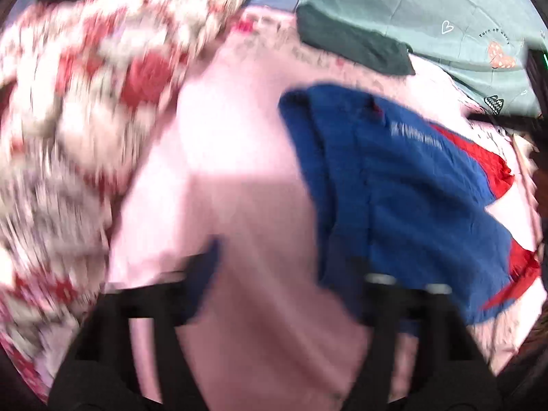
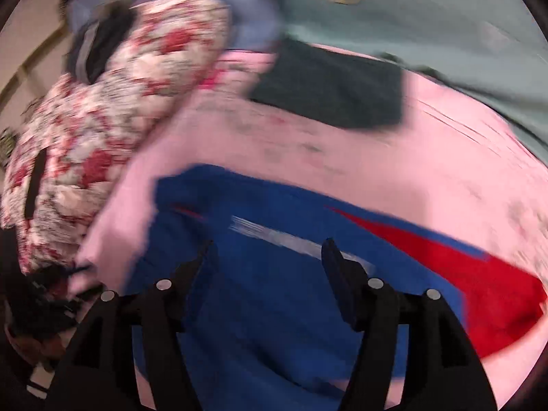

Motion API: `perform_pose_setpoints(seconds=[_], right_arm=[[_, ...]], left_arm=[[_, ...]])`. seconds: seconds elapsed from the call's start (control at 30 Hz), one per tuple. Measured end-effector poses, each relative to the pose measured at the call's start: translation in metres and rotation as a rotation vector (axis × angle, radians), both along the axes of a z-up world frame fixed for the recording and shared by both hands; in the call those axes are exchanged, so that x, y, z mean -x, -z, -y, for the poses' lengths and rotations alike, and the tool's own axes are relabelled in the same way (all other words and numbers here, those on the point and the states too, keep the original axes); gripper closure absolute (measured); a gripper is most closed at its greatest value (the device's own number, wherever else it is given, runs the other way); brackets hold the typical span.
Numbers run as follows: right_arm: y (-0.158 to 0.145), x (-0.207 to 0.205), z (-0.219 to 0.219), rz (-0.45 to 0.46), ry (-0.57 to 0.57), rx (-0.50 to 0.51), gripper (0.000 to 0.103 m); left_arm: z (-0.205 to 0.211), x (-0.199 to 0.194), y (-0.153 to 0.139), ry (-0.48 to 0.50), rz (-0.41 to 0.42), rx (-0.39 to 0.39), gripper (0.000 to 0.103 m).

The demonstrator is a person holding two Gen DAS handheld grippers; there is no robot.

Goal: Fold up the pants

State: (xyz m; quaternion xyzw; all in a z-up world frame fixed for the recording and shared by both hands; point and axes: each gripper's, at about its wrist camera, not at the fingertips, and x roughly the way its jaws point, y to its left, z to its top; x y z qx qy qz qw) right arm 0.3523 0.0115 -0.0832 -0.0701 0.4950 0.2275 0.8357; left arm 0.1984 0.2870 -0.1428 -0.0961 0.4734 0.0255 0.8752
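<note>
Blue fabric pants with a red panel point(image 2: 274, 308) lie bunched mid-bed on a pink bedsheet point(image 2: 428, 157), both the left gripper point(image 1: 291, 274) and right gripper point(image 2: 270, 257) spread and empty, a clean fold likely needing matched pinches on the edge.

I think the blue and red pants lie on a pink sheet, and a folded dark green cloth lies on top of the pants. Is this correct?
Not quite. The blue and red pants do lie on the pink sheet, but the folded dark green cloth is not on top of them. It lies apart from them, farther back on the sheet, with bare pink between the two. The right wrist view shows this gap clearly.
</note>
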Motion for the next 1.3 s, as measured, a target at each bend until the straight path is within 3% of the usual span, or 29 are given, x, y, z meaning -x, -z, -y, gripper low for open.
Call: perform_pose_setpoints(seconds=[0.2,0.3,0.37,0.63,0.7,0.77,0.8,0.9,1.03,1.3], right_arm=[[-0.013,-0.013,0.211,-0.006,0.433,0.125,0.04],[-0.006,-0.033,0.282,-0.015,0.52,0.18,0.04],[0.006,-0.05,0.306,-0.052,0.495,0.212,0.04],[0.058,-0.107,0.294,-0.178,0.051,0.356,0.04],[0.071,-0.112,0.291,-0.203,-0.041,0.39,0.054],[0.074,-0.11,0.291,-0.186,-0.098,0.409,0.084],[0.072,-0.109,0.292,-0.183,-0.115,0.395,0.093],[0.057,-0.101,0.299,-0.133,-0.114,0.374,0.095],[0.033,-0.083,0.306,-0.083,-0.097,0.323,0.095],[0.01,-0.07,0.316,-0.044,-0.024,0.348,0.095]], left_arm=[[0.03,-0.033,-0.027,0.059,0.069,0.003,0.025],[0.046,-0.041,-0.03,0.054,0.06,-0.004,0.024],[0.06,-0.036,-0.029,0.043,0.044,-0.021,0.022],[0.091,0.001,-0.042,-0.024,-0.026,-0.179,0.021],[0.092,0.0,-0.048,-0.019,-0.022,-0.198,0.021],[0.09,-0.011,-0.055,0.016,-0.022,-0.218,0.021],[0.086,-0.02,-0.058,0.036,-0.024,-0.223,0.021],[0.067,-0.06,-0.061,0.092,-0.035,-0.22,0.021],[0.038,-0.122,-0.043,0.145,-0.08,-0.127,0.024],[0.052,-0.2,0.006,0.444,-0.219,-0.15,0.05]])
